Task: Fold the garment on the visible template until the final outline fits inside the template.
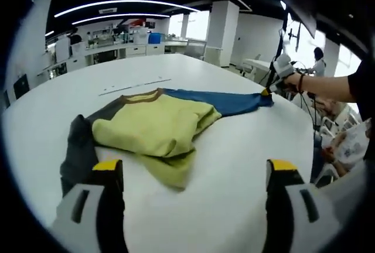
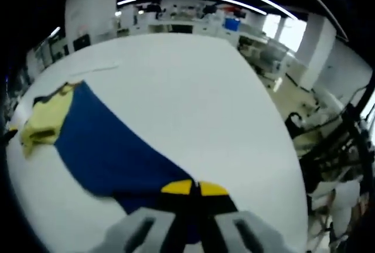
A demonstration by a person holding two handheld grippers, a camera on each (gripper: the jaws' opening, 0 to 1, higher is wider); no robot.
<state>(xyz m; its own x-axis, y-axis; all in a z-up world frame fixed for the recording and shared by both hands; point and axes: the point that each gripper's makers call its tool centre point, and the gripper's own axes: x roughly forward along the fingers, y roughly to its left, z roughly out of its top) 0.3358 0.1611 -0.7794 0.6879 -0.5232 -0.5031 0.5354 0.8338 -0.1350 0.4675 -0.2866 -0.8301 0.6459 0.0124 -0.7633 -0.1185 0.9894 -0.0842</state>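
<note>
The garment, yellow with a blue sleeve, lies half-folded on the white counter. The left tongs hover spread apart before it; the right tongs pinch the sleeve's end. No writing is legible.

The left gripper hovered with jaws spread wide above the white table. Beyond lay the yellow-green garment; the right gripper pinched its blue sleeve.
</note>
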